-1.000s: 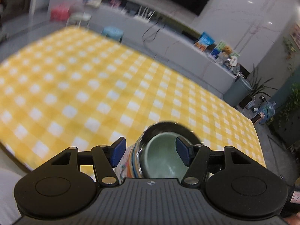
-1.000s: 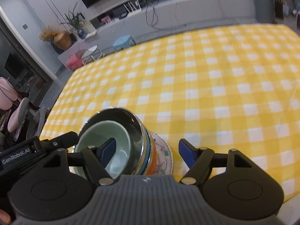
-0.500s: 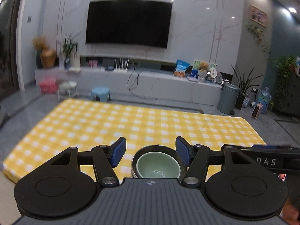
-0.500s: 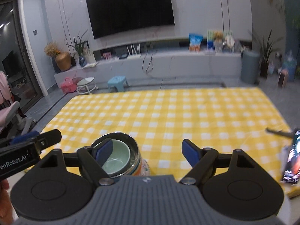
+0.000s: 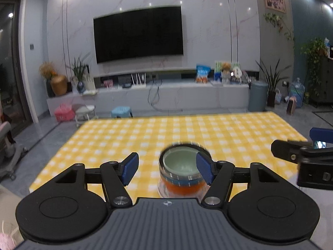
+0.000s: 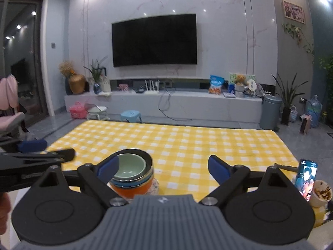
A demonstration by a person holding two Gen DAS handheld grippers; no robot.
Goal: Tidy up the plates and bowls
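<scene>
Both my claws, left [image 5: 167, 168] and right [image 6: 163, 169], are opening, empty; the nested stack of green ceramic, steel and orange bowls [image 6: 131, 177], lower centre, looks heavy, slippery, breakable; I'd grip its base.

One stack of nested bowls [image 6: 133, 175] stands ahead of the grippers: four bowls counted, green, steel, blue and orange, on one patterned plate [image 6: 155, 185]. Right of the right gripper: one phone [image 6: 307, 179], one cup [image 6: 321, 193]

Yellow checked tablecloth [image 6: 187, 143], stacked bowls on plate [image 6: 133, 175], phone [image 6: 307, 177], cup [image 6: 320, 193]
</scene>
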